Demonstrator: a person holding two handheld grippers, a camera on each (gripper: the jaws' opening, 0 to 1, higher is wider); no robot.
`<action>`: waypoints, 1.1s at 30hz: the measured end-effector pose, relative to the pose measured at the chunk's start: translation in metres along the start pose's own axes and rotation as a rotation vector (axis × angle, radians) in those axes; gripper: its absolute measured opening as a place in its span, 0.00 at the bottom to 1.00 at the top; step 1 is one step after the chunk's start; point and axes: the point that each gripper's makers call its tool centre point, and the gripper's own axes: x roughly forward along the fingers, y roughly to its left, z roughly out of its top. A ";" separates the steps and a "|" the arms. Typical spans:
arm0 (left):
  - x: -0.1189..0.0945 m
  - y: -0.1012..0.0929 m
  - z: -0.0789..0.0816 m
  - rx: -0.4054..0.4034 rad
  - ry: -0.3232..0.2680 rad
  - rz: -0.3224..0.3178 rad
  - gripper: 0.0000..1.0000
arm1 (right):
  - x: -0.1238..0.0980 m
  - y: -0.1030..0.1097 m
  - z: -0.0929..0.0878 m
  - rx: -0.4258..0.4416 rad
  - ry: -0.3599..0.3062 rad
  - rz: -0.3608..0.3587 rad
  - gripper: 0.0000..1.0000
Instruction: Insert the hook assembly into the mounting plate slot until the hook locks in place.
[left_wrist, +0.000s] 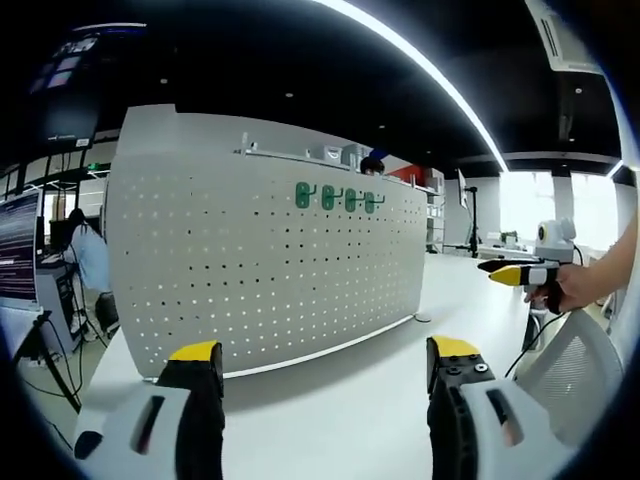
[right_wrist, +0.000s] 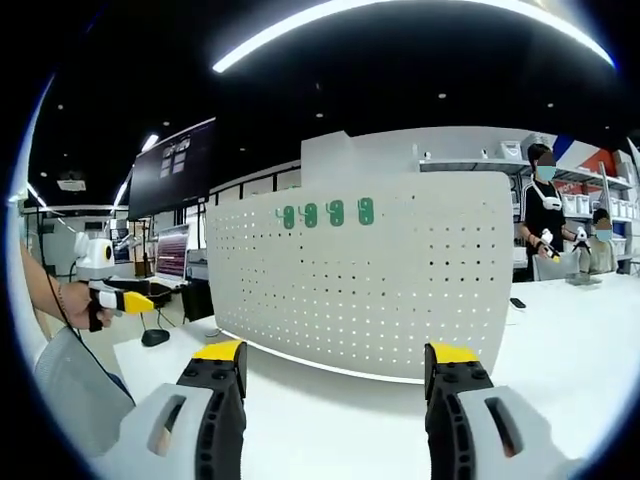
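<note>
Both grippers open and empty, facing the pegboard with hooks up high

In the left gripper view, the left gripper (left_wrist: 325, 365) had its yellow-tipped jaws spread wide with nothing between them. It hovered over the white table (left_wrist: 350, 400). Ahead of the jaws stood the mounting plate (left_wrist: 260, 260), a white curved perforated panel, upright on the table. Four green hooks (left_wrist: 338, 198) sat in a row near its top edge, above and ahead of the jaws, well apart from them. The right gripper (left_wrist: 512, 270) came in from the right side, held in a person's hand (left_wrist: 572, 288); its yellow tips looked close together, but at that size I could not tell its state from there. A person (left_wrist: 88, 258) stood by the monitors off to the left, behind the table.

In the right gripper view, the right gripper (right_wrist: 335, 370) also had its jaws parted and empty. The mounting plate (right_wrist: 380, 290) stood straight ahead of it, the green hooks (right_wrist: 325, 213) in a row along its upper left part, far above the jaw tips. The left gripper (right_wrist: 128, 300) showed at the left, held in a hand (right_wrist: 72, 300). Two people (right_wrist: 545, 215) stood behind the table (right_wrist: 330, 410), off to the right of the plate.
</note>
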 end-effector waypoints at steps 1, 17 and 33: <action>0.000 0.001 -0.001 -0.003 0.001 0.003 0.86 | 0.000 0.001 0.000 -0.001 0.002 0.001 0.70; -0.003 0.005 -0.002 -0.010 -0.003 0.020 0.85 | 0.000 0.005 -0.005 -0.004 0.017 0.017 0.70; -0.004 0.003 -0.006 0.000 0.013 0.018 0.85 | -0.001 0.003 -0.008 0.007 0.019 0.014 0.68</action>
